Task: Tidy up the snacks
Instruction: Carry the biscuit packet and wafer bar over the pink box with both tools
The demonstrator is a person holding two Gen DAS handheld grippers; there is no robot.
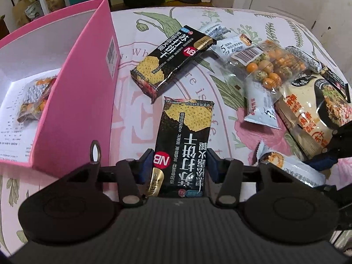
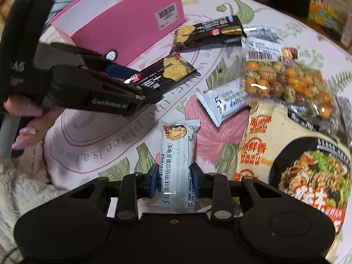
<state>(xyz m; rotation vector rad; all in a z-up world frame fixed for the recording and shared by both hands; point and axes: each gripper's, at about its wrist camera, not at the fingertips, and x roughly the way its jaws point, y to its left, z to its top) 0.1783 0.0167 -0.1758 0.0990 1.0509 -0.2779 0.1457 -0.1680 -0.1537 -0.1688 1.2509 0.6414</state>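
Observation:
My left gripper (image 1: 180, 160) is shut on a black soda-cracker pack (image 1: 184, 132), its blue pads pressing both long edges near the pack's lower end. From the right wrist view the same gripper (image 2: 136, 81) holds that pack (image 2: 169, 70) low over the floral cloth. My right gripper (image 2: 175, 176) is shut on a white wafer pack (image 2: 177, 151) that lies lengthwise between the pads. The left wrist view shows that wafer pack (image 1: 290, 167) at the right edge. An open pink box (image 1: 83, 88) stands left of the left gripper, with a bag of coated nuts (image 1: 33, 101) inside.
On the cloth lie a second black cracker pack (image 1: 173, 59), a clear bag of coated nuts (image 2: 286, 81), another white wafer pack (image 2: 226, 101) and a large noodle pack (image 2: 286, 154). A person's hand (image 2: 24, 118) grips the left tool. Bags and clutter stand beyond the far edge.

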